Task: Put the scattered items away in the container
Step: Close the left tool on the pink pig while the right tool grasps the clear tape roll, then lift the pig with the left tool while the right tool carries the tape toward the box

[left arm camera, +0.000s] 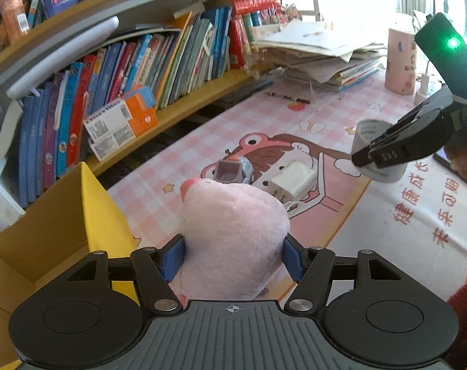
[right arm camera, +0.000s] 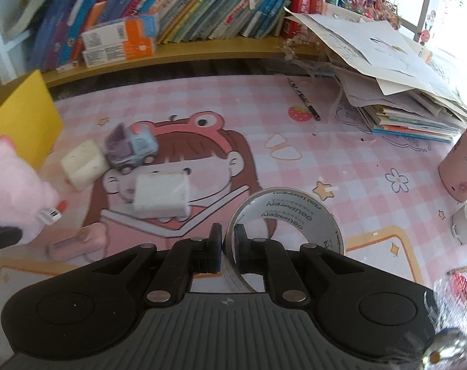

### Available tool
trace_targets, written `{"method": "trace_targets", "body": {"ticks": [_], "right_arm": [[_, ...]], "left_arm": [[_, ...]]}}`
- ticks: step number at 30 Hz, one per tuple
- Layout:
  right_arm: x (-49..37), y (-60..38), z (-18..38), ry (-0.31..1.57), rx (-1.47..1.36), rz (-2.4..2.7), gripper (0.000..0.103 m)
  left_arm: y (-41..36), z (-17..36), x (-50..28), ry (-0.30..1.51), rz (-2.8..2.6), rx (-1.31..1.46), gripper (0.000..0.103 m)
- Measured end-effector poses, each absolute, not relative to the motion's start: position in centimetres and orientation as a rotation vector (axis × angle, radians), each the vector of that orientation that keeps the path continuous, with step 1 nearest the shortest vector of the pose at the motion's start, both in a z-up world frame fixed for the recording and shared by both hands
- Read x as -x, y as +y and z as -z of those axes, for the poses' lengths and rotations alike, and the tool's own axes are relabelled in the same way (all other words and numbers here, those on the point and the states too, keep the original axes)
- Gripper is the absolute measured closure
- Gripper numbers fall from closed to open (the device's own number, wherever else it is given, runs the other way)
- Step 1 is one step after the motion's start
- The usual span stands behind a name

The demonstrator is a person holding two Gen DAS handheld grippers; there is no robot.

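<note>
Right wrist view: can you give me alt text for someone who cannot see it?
The right claw pinches the wall of a roll of clear tape above a pink cartoon desk mat. A toy car and white packets lie beyond, with a pink plush toy and yellow box at left.

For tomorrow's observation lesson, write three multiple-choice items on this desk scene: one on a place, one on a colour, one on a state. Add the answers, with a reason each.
1. Where does the toy car stand?
A. on the pink desk mat
B. inside the box
C. on the bookshelf

2. What colour is the outside of the box?
A. blue
B. yellow
C. green

3. What is the right gripper doing?
A. hanging open
B. pinching a pencil
C. shut on the tape roll

Answers: 1 A, its wheels rest on the mat beside a white block. 2 B, the box flap is yellow. 3 C, its fingers clamp the roll's wall, while the left gripper holds the pink plush.
</note>
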State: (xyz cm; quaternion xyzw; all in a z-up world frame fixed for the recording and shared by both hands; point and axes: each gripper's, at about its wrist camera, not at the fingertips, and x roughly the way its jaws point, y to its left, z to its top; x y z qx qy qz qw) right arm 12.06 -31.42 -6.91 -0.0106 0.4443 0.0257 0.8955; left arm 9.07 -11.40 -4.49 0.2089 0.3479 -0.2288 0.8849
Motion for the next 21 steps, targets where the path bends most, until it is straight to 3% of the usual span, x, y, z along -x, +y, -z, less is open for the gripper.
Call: {"method": "trace_targets", "body": {"ticks": [21], "right_arm": [[-7.4,-26.8,4.3,0.874,0.049,-0.224,0.095]], "left_arm": [[-8.5,1.7,-4.3,0.665,0.433,-0.384,0.037]]}}
